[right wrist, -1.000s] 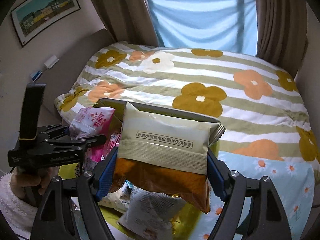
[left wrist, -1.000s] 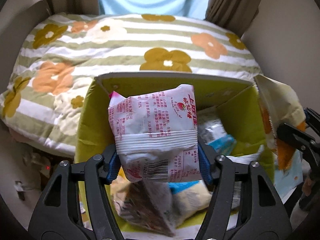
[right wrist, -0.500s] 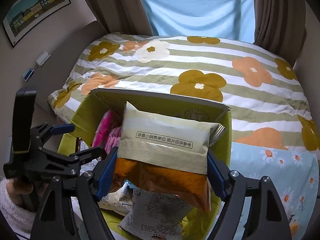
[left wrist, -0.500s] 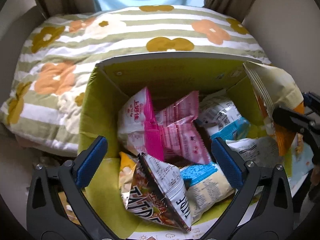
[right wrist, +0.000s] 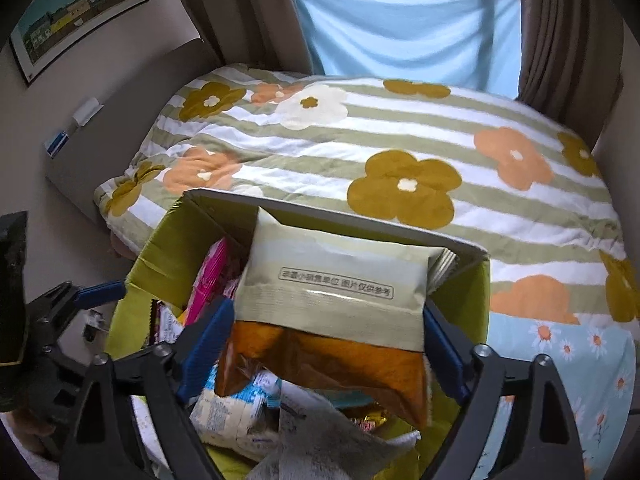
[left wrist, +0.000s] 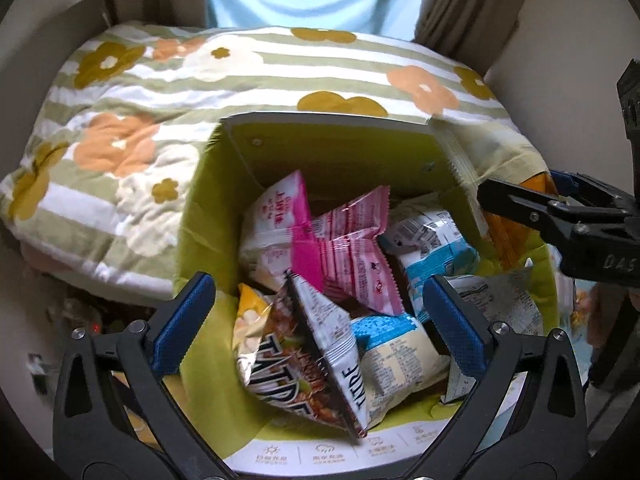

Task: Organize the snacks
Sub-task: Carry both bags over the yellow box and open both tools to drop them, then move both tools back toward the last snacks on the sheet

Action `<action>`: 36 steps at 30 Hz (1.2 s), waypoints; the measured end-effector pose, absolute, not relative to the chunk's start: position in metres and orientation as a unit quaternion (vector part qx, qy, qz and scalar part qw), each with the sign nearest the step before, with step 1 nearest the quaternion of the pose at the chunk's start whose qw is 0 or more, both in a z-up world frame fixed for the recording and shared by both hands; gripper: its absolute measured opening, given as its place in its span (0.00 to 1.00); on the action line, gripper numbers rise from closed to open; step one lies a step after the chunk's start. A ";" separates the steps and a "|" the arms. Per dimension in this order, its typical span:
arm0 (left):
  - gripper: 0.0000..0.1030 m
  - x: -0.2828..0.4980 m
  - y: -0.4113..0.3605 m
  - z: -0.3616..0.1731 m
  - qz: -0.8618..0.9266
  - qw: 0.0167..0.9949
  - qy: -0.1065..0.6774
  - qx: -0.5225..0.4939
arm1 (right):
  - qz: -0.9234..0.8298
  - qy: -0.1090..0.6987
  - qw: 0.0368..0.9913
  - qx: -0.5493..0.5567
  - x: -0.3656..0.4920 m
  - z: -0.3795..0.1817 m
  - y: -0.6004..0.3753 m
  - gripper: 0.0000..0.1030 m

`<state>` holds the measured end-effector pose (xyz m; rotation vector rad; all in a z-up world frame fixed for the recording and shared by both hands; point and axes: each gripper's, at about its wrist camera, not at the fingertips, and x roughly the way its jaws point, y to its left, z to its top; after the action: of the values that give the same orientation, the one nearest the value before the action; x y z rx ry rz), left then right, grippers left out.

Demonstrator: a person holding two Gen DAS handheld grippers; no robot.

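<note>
L tool (left wrist: 316, 316) dropped pink pkt (left wrist: 276, 216) in box (left wrist: 192, 216); R tool (right wrist: 324, 340) jaws opening.

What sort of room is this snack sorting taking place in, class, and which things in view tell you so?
Most likely a bedroom at home: a bed with a flowered striped quilt fills the view, brown curtains hang by the window, and a framed picture is on the wall. The snack box sits at the bed's foot.
</note>
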<state>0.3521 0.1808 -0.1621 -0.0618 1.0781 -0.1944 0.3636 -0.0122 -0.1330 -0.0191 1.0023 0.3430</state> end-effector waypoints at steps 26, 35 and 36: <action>1.00 0.335 0.152 -0.155 -0.116 0.857 0.501 -0.019 | 0.141 0.461 0.876 0.027 0.311 -0.121 -0.045 0.99; 1.00 0.311 0.092 -0.118 -0.141 0.874 0.465 0.010 | 0.116 0.428 0.894 0.055 0.269 -0.096 -0.110 0.99; 1.00 0.306 0.082 -0.114 -0.146 0.875 0.462 0.009 | 0.112 0.428 0.895 0.057 0.263 -0.094 -0.119 0.99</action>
<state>0.3060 0.0816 -0.1145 0.0195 0.9637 -0.3048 0.2627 -0.1185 -0.0943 0.1186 0.8867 0.2331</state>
